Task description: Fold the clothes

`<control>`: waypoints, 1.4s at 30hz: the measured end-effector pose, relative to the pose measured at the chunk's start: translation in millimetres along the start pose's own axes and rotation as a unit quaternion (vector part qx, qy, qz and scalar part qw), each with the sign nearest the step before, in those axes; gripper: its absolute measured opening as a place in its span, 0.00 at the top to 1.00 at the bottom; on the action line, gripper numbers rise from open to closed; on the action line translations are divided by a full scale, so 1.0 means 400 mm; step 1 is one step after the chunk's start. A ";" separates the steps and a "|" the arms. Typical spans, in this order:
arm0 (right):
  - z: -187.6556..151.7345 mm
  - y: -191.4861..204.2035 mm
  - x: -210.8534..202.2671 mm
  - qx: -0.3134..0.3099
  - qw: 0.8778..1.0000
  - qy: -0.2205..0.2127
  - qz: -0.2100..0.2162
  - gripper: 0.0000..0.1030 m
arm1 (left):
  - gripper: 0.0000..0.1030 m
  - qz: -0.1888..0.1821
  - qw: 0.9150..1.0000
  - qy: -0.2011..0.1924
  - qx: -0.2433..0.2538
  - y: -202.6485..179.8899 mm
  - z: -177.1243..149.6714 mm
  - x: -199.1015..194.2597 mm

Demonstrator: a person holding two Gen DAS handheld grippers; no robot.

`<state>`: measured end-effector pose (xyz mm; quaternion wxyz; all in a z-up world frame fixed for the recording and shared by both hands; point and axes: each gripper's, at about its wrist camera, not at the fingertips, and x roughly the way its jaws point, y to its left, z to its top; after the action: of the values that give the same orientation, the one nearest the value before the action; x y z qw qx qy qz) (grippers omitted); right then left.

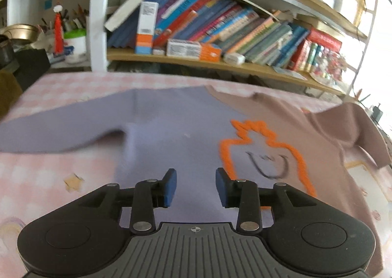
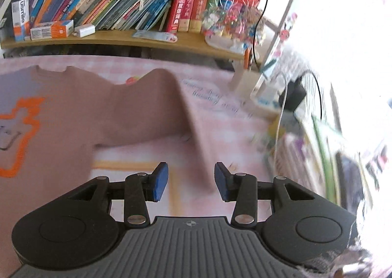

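A two-tone sweatshirt (image 1: 171,131) lies flat on a pink checked tablecloth (image 1: 36,175). Its left half is lavender and its right half is dusty pink-brown (image 2: 98,116), with an orange outlined smiling figure (image 1: 264,153) on the chest. My left gripper (image 1: 196,186) hovers above the lavender front, jaws apart, nothing between the blue pads. My right gripper (image 2: 191,181) is over the tablecloth beside the brown right sleeve (image 2: 181,106), jaws apart and empty. The brown sleeve runs back toward the shelf and drapes down along the cloth.
A wooden bookshelf (image 1: 220,62) packed with leaning books stands right behind the table. A pen cup (image 1: 74,40) and dark items crowd the far left. At the right edge sit a black charger with cables (image 2: 294,94), papers and boxes.
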<state>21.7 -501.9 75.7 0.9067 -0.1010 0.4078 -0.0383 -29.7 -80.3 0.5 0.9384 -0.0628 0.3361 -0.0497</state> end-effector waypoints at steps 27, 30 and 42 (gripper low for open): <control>0.114 -0.237 0.220 0.011 0.997 -0.063 0.052 0.65 | 0.65 0.108 0.993 0.021 -0.040 -0.235 -0.083 -0.024; 0.107 -0.179 0.214 0.009 0.992 -0.056 0.108 0.65 | 0.65 0.117 0.992 0.025 -0.038 -0.236 -0.082 -0.017; 0.107 0.178 0.241 -0.074 0.973 -0.030 0.216 0.67 | 0.65 0.129 0.991 0.033 -0.016 -0.251 -0.063 0.007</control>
<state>116.6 -440.3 17.6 0.8952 -0.0787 0.3946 0.1918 -48.7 -182.0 -5.6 0.9241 -0.0327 0.3732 0.0750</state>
